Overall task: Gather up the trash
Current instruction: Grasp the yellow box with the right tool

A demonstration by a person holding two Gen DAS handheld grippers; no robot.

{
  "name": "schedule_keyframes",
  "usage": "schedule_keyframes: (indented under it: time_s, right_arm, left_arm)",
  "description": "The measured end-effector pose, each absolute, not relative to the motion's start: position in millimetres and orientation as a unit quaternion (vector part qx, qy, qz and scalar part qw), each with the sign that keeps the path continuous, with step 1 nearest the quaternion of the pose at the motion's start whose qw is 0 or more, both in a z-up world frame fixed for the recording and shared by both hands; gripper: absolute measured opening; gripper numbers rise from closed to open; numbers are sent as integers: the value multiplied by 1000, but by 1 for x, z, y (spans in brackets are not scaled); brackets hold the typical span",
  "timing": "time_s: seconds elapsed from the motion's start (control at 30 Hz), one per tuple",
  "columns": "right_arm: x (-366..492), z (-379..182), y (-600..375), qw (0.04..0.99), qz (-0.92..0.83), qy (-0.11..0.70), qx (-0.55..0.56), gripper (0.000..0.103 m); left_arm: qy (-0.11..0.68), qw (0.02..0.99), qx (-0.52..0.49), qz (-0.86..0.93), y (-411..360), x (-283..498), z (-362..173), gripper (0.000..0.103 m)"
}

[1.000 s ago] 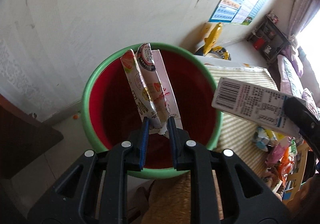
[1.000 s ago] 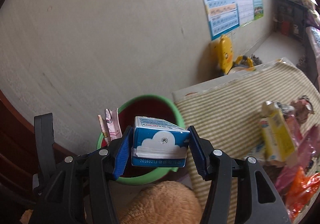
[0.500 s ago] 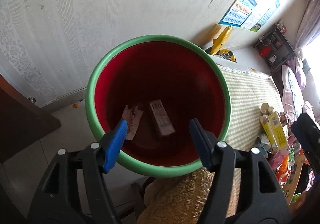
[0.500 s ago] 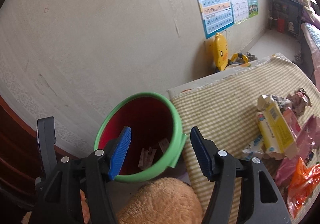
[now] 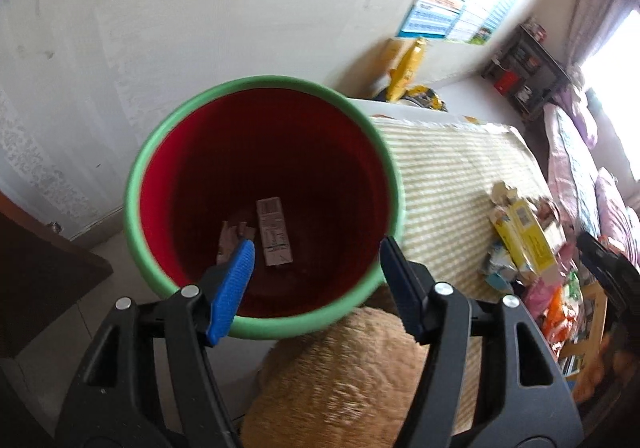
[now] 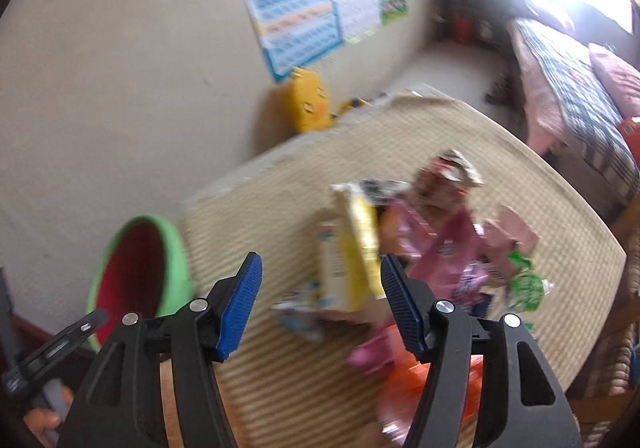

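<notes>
I count one green-rimmed red bin point(image 5: 264, 203) with two pieces of trash inside: one flat carton point(image 5: 274, 236) and one crumpled wrapper point(image 5: 230, 242). On the one striped tablecloth point(image 5: 448, 175) I see two yellow cartons point(image 5: 524, 232); the remaining blurred wrapper pile point(image 6: 452, 244) I can't count.

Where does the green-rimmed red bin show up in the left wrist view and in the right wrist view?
Left wrist: the bin fills the centre, seen from above, trash at its bottom.
Right wrist: the bin sits low at the left edge, blurred.
Shared landmark: the yellow carton on the striped tablecloth.
</notes>
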State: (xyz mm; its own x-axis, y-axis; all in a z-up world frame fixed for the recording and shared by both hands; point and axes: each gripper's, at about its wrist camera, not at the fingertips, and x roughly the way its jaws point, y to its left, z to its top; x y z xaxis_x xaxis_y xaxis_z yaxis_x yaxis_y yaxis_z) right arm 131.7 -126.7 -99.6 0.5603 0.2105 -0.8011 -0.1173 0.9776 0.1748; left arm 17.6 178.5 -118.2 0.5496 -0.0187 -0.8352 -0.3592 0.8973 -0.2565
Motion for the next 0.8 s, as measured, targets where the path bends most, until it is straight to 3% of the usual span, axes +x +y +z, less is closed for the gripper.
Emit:
schedule_keyframes:
  time_s: [0.33, 0.47, 0.5, 0.8]
  right_arm:
    - [174, -160, -118, 834, 97, 542, 1, 58]
    - [175, -168, -113, 826, 113, 553, -1, 38]
    - [173, -165, -115, 830, 111, 547, -2, 17]
    - [133, -100, -160, 870, 144, 456, 120, 18]
  left_arm:
    - [470, 866, -170, 32, 124, 23, -106, 62]
    - [471, 867, -159, 18, 111, 26, -106, 63]
    - [473, 867, -156, 15, 108, 27, -106, 65]
    - [486, 865, -125, -22, 72, 42, -116, 67]
